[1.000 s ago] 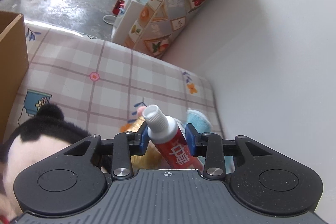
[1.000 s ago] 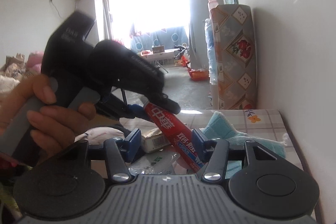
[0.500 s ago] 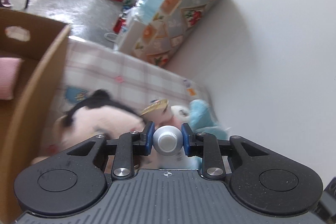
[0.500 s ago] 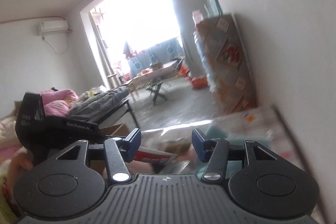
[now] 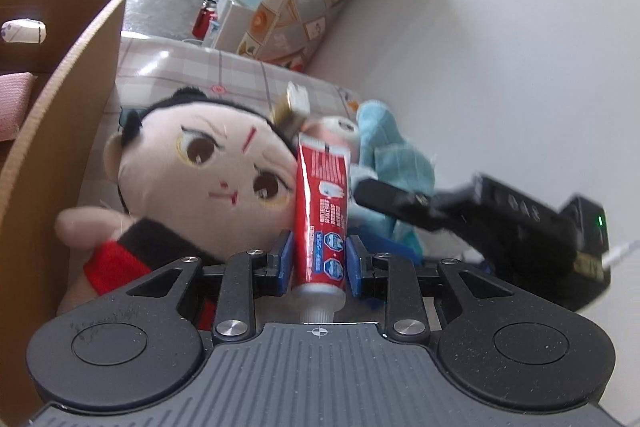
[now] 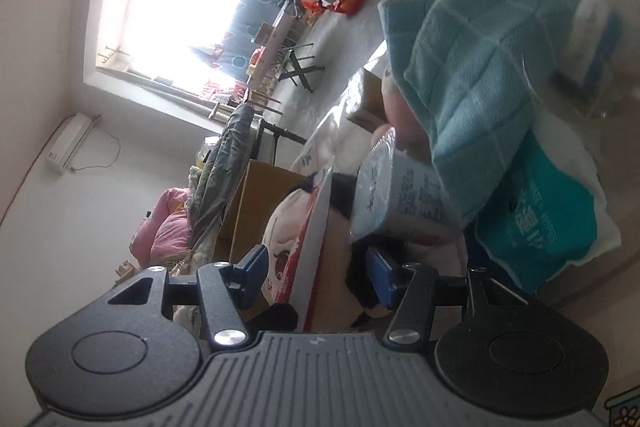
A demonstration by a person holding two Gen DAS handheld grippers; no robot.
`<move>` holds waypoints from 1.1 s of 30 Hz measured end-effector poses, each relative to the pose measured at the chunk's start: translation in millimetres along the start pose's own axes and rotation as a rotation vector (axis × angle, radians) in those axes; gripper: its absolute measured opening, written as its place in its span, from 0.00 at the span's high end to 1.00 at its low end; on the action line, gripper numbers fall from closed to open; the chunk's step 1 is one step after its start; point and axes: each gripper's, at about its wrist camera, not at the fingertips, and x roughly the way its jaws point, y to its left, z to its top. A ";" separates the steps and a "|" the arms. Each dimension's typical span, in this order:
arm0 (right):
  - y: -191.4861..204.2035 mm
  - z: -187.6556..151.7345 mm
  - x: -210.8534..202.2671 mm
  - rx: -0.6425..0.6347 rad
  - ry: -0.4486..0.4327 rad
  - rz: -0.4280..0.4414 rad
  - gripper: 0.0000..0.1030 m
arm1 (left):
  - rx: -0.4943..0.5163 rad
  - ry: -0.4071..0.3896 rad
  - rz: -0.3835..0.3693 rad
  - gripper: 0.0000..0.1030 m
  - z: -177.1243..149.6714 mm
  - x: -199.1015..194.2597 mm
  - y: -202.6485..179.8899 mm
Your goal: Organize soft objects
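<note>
Left tongs (image 5: 319,261): clenched on toothpaste tube (image 5: 321,211), cap toward camera.
Tube axis: upright in frame.
Cardboard box (image 5: 60,131): at left.
Right tongs (image 6: 317,277): released, tube edge between.

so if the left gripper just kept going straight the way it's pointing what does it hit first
Probably the plush doll: its head sits right beyond the left gripper, which is shut on the toothpaste tube. Depth is unclear.

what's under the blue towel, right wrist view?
Under the blue towel: a white printed cup, a teal wipes pack and something pink. Anything deeper is covered.
</note>
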 end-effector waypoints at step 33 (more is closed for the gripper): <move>38.7 -7.5 -37.4 -0.236 0.046 -0.069 0.60 | 0.061 0.131 -0.045 0.74 -28.1 12.5 -0.6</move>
